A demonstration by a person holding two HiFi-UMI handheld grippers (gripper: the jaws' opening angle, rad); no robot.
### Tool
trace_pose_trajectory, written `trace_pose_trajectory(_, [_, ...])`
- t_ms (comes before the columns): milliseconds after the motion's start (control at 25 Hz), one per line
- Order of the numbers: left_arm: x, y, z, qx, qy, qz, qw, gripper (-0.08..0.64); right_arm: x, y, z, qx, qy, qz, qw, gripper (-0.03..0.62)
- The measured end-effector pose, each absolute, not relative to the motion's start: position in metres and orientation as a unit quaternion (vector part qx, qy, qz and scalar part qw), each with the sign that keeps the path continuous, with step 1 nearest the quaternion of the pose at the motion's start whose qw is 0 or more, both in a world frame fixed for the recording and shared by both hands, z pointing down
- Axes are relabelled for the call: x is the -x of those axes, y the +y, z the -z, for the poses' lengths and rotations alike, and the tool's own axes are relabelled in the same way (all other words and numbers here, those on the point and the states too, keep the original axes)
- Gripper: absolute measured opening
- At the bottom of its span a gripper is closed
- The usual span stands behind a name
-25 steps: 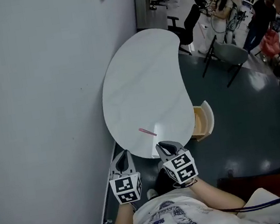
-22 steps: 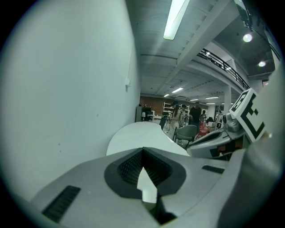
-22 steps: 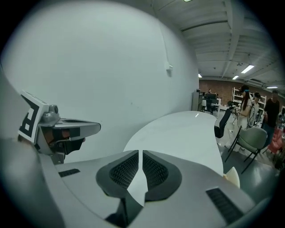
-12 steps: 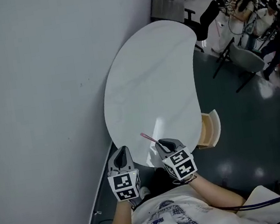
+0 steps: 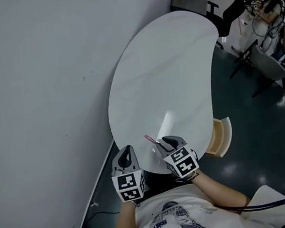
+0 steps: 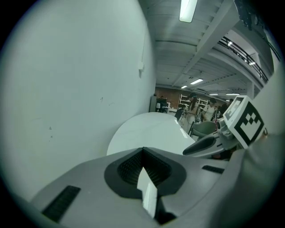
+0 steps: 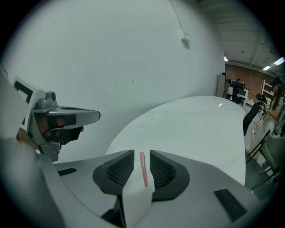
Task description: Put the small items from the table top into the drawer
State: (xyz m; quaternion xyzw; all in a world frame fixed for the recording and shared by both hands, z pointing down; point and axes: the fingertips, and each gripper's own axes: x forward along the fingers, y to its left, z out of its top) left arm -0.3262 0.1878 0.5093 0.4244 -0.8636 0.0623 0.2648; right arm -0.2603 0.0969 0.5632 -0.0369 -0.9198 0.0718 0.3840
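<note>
Progress is at the very first pick. One small item is seen on the white table (image 5: 167, 64): a thin pink stick (image 7: 143, 169), laid flat at the table's near end, close to the edge. It is straddled right now by the right gripper (image 5: 164, 143), which is angled down over it. The jaws have just been opening and are parted, one pad to each side of the stick, with pale table showing in the gaps. No pad is pressed on it, so nothing is gripped yet. The left gripper (image 5: 126, 154) is held just beside, at the table's near edge, its jaws brought together with nothing caught between them.

The drawer (image 5: 222, 137) is found at the table's right side, already pulled out, pale wood showing. Whether anything lies in it cannot be made out from here. No other loose item is spotted on the top.

So, by this reckoning: drawer opened, stick not yet lifted. Left to be done: the jaws closed on the stick, the stick carried across to the right and let go inside the drawer, and the drawer perhaps pushed shut.
</note>
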Motion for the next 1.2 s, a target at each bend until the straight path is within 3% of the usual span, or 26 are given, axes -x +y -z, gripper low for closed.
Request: trace_pose_trajectory(1200, [0.339,0.184,-0.556,-0.366,-0.870,-0.074,0.321,0.023,0.285,0.106,-0.659,0.119,-0.872,-0.034,0.473,0.114])
